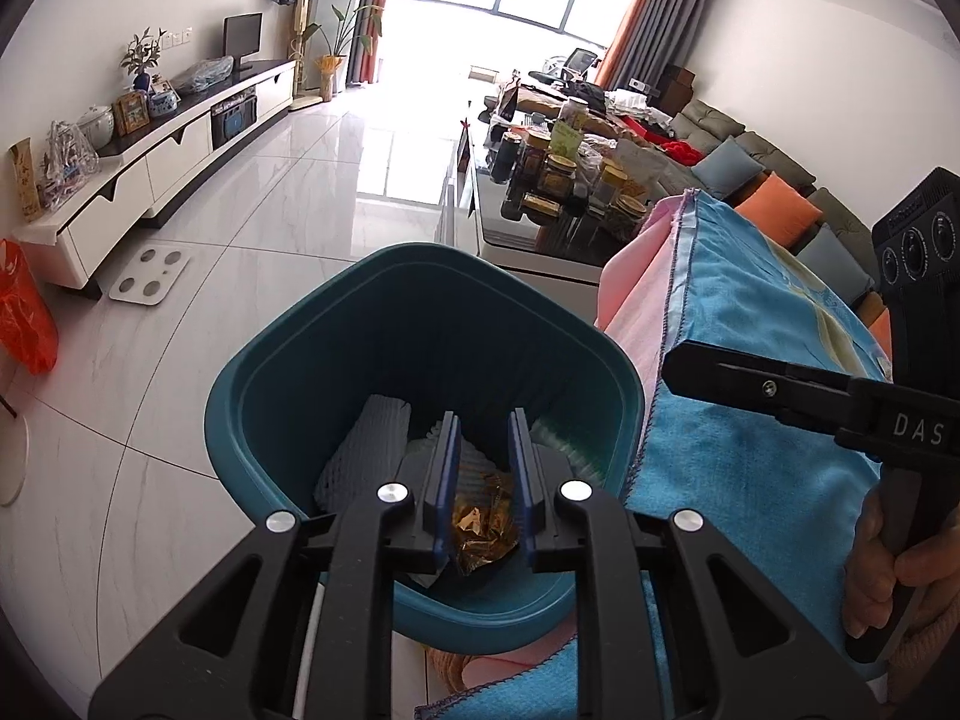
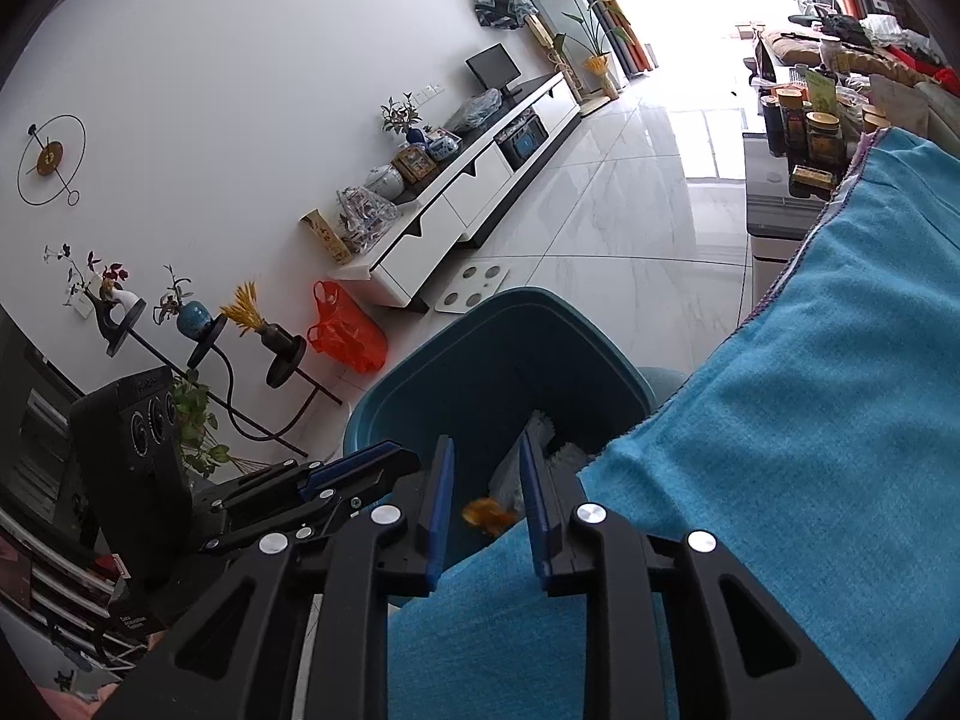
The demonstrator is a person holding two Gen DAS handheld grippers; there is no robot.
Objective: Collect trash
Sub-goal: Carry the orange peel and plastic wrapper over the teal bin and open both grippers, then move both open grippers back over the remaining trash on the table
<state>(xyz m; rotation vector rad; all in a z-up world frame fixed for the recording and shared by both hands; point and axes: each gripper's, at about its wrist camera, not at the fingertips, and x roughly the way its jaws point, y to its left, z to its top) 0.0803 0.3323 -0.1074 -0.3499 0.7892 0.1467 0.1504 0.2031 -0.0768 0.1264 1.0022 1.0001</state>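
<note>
Bin [image 1: 252, 420] is smooth teal plastic with a slight sheen; inside it, white foam netting [image 1: 366, 450] looks soft and matt, and the gold wrapper [image 1: 483, 525] is crinkled shiny foil. Both grippers, left [image 1: 485, 480] and right [image 2: 480, 510], are matt black plastic with blue pads and bright metal pins. Blue towel [image 2: 810, 420] is fuzzy cloth; floor tiles [image 1: 240, 210] are glossy and marble-patterned.

The bin [image 1: 336, 324] stands on the floor [image 1: 252, 204] just beside the cloth-covered bench [image 1: 750, 420]. A wrapper [image 1: 480, 525] and foam netting [image 1: 366, 450] lie inside it.
</note>
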